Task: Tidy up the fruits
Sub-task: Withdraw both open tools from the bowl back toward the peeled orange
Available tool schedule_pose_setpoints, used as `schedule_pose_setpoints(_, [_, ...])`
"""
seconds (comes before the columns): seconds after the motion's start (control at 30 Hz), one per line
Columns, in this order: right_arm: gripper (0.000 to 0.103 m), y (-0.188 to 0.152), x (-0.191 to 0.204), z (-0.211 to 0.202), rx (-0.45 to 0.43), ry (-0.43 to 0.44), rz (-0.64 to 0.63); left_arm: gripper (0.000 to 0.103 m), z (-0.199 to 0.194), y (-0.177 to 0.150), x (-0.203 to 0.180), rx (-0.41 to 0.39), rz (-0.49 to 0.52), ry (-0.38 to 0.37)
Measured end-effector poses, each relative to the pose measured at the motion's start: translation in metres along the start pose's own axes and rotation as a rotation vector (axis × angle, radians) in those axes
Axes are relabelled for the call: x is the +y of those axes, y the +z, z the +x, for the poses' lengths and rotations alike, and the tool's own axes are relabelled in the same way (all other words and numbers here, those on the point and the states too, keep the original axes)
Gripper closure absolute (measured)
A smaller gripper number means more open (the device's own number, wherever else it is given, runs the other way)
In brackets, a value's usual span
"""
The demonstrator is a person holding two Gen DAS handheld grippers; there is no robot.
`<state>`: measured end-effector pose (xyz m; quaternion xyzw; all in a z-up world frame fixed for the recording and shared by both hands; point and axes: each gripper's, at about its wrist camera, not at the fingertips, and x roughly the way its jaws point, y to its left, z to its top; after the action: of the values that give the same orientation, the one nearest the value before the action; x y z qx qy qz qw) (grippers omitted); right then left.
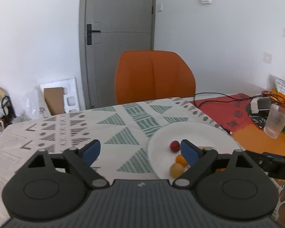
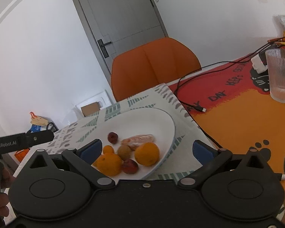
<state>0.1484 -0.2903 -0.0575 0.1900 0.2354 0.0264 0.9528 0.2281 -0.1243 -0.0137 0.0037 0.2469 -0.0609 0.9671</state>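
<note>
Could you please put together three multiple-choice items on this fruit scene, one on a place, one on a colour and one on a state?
1. Where does the fruit lie?
A. on the white plate
B. in the ribbed glass
C. on the orange chair

2. What colour are the gripper pads?
A. red
B. blue
C. green

3. How does the left gripper stand?
A. shut on an orange
B. shut on nothing
C. open, with nothing between its pads

Answers:
1 A, since the oranges, the small red fruits and the rest all sit inside the plate's rim.
2 B, since both wrist views show blue pads on black fingers.
3 C, since its pads stand wide apart over the patterned tablecloth and the plate's edge, pressing on nothing.
</note>
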Motion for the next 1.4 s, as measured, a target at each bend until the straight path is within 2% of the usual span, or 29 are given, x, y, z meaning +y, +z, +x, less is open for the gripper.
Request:
schedule_pose_setpoints(0.47, [0.0, 0.0, 0.047, -0.005, 0.0, 0.055, -0.073, 0.008, -0.032, -0.011, 0.048, -0.017, -0.076, 0.042])
schedule_pose_setpoints(1.1, [0.0, -0.01, 0.104, 0.012, 0.054, 0.13, -0.18, 0.005, -0.049, -0.026, 0.109, -0.015, -0.2, 0.084])
schedule_pose_setpoints(1.4, [0.015, -0.018, 0.138, 0.027, 0.12, 0.193, -0.269, 0.005, -0.047, -0.039, 0.139, -0.008, -0.243, 0.109])
